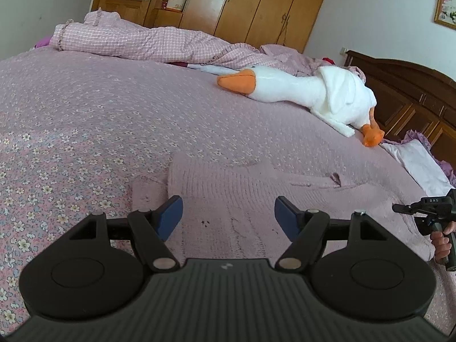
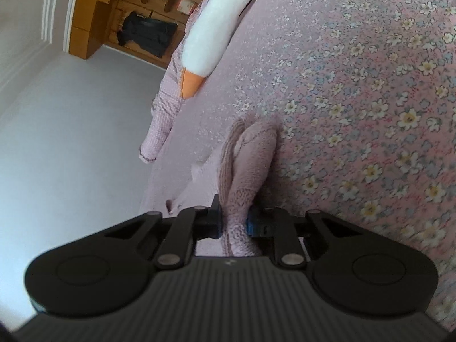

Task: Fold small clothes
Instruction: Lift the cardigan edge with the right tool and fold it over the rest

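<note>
A small pale pink knitted sweater (image 1: 242, 193) lies spread flat on the floral bedspread (image 1: 71, 131). My left gripper (image 1: 228, 216) hovers over its near part, open, with nothing between the blue pads (image 1: 171, 216). My right gripper (image 2: 233, 222) is shut on a bunched fold of the same sweater (image 2: 250, 159), lifted off the bed. In the left wrist view the right gripper's body (image 1: 436, 216) and a hand (image 1: 441, 245) show at the right edge, by the sweater's right end.
A white plush goose (image 1: 313, 91) with an orange beak lies across the bed behind the sweater. A pink checked quilt (image 1: 142, 40) is heaped at the far side. A dark wooden headboard (image 1: 404, 97) and a pillow (image 1: 419, 162) are at the right; wardrobes (image 1: 256, 2) stand behind.
</note>
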